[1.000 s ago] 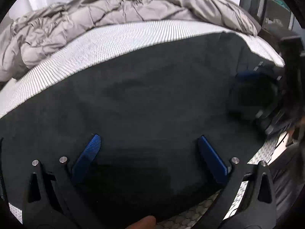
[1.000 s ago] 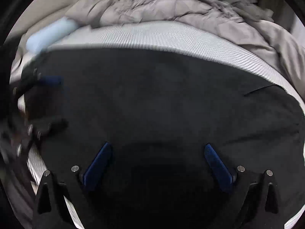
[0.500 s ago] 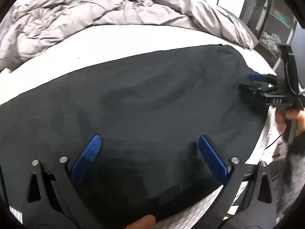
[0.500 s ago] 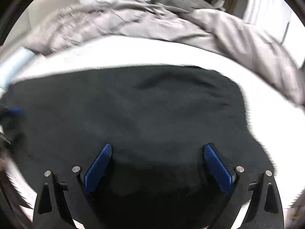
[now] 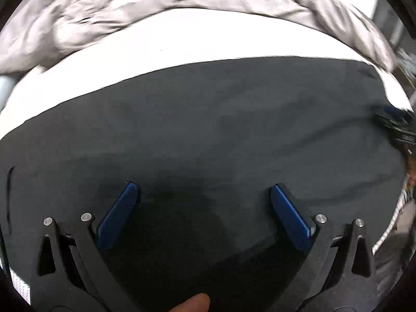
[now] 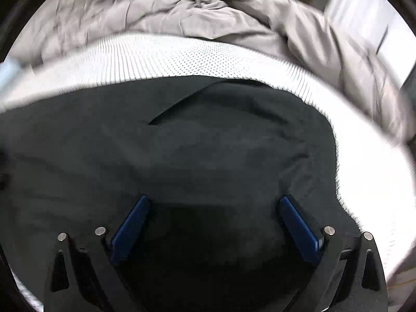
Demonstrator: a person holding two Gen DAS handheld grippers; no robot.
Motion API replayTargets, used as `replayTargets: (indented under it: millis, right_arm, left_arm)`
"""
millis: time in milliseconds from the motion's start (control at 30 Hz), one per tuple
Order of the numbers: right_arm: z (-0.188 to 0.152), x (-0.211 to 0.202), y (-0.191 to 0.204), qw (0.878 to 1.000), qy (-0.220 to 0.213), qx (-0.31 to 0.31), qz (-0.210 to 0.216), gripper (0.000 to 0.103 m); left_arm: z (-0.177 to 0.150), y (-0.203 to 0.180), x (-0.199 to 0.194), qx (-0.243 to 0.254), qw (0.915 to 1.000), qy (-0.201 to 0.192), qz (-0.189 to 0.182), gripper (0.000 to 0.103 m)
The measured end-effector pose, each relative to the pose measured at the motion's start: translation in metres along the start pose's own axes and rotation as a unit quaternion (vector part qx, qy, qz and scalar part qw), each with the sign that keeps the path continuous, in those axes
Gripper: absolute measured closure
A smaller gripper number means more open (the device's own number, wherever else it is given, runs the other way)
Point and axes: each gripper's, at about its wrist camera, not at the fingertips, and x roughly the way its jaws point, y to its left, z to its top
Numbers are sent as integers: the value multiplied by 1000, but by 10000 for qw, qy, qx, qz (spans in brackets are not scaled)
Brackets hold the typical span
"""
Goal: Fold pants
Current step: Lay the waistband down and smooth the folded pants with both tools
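Pants (image 5: 208, 130) lie spread dark and fairly flat across the near part of the bed, filling most of both my wrist views. From the right wrist I see what looks like a slanted pocket opening near their far edge, so I take that end for the waist, though I can't be sure. I can't tell whether they have already been folded once lengthwise; the cloth reads as one broad panel with only soft wrinkles. My judgement is that the task is early: the pants are laid out and smoothed, and the cross folds are yet to be made.

Beneath them is the mattress (image 6: 182, 57), its pale textured cover showing as a band beyond the pants. Farther back a grey duvet (image 6: 208, 18) is heaped in a rumpled pile, well apart from the pants. I see no basket, box or drawer in either view, so there is nothing to report about containers.

My left gripper (image 5: 202, 197) hangs over the near part of the cloth with its blue fingers wide apart, holding nothing. My right gripper (image 6: 213, 210) is likewise spread and empty above the pants. A fingertip (image 5: 193, 303) shows at the bottom edge of the left view.
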Motion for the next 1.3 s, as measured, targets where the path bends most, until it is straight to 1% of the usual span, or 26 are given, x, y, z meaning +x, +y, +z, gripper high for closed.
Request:
replayTargets:
  millis: [33,100,133,233,267,300,367,400,433,467,500,567,600,667,700,767,833,867,900,967,1067,1100,1167,1200,1233,1300]
  right_arm:
    - [1,0,-2,10000,-45,0,21,3]
    - [-2,-6,6,9997,-89,-146,-172,3]
    - [-6,-9,15,9997,-98,-188,-150,3]
    - [-9,-20,49,9974,-251,-195,644,3]
    - [-4,-21,62,9952,-280,-212,913,3]
    - [1,-17,71,9932,-251,-246,1114,3]
    - [8,-7,97,9902,-78,-358,1346,3]
    - [14,2,106,9913,50,-458,1233,3]
    - [12,10,111,9931,153,-620,983,3]
    - [13,17,115,9940,223,-843,660,3]
    - [12,16,118,9940,235,-958,482,3]
    - [13,17,99,9958,222,-872,179,1]
    - [12,18,86,9968,213,-769,-36,1]
    - [12,20,57,9966,193,-387,-697,1]
    - [12,19,46,9967,197,-185,-766,1]
    - [13,11,41,9981,140,45,-596,2]
    - [16,-1,55,9992,-72,-82,-373,2]
    - [19,-7,71,9992,-231,-305,-97,2]
    - [20,-11,85,9984,-305,-463,93,2]
    - [32,-1,109,9966,-291,-689,353,2]
    - [47,29,138,9949,-79,-890,475,2]
    - [59,45,137,9944,-2,-936,483,2]
    - [60,53,136,9942,159,-977,430,2]
    - [59,53,130,9941,180,-947,491,2]
    - [63,55,121,9951,170,-892,393,2]
    - [65,56,88,9956,125,-688,-623,2]
  left_arm:
    - [0,8,0,-80,10000,-15,-30,1]
    - [0,13,-7,-157,9998,-126,-71,1]
    - [0,15,-11,-185,9996,-193,-84,1]
    - [13,3,-19,-124,9976,-421,-544,1]
    - [20,-3,-17,-10,9973,-417,-597,1]
    - [28,-12,-11,201,9974,-382,-571,1]
    - [45,-29,13,725,9969,-120,-278,1]
    - [52,-30,28,847,9963,106,-137,1]
    - [57,-28,42,812,9961,326,-138,0]
    - [59,-23,47,689,9964,422,-262,0]
    - [61,-16,47,597,9967,428,-338,0]
    - [64,-5,44,625,9973,373,-95,0]
    - [64,5,42,535,9981,316,49,0]
    - [64,23,42,249,9989,281,281,0]
    - [64,31,39,92,9993,233,279,0]
    - [67,39,29,-190,9995,94,213,1]
    - [75,38,18,-342,9992,-185,-114,1]
    - [80,34,18,-317,9990,-251,-192,1]
    - [86,28,21,-233,9992,-249,-221,1]
    - [91,18,33,-136,9996,-112,-218,1]
    - [96,20,62,-188,9992,244,-264,1]
    - [96,24,70,-199,9990,284,-265,1]
    - [94,30,73,-149,9993,171,-287,1]
    - [92,33,73,-131,9994,148,-286,1]
    - [90,36,72,-120,9995,116,-258,1]
    - [87,42,71,-75,9997,82,-198,1]
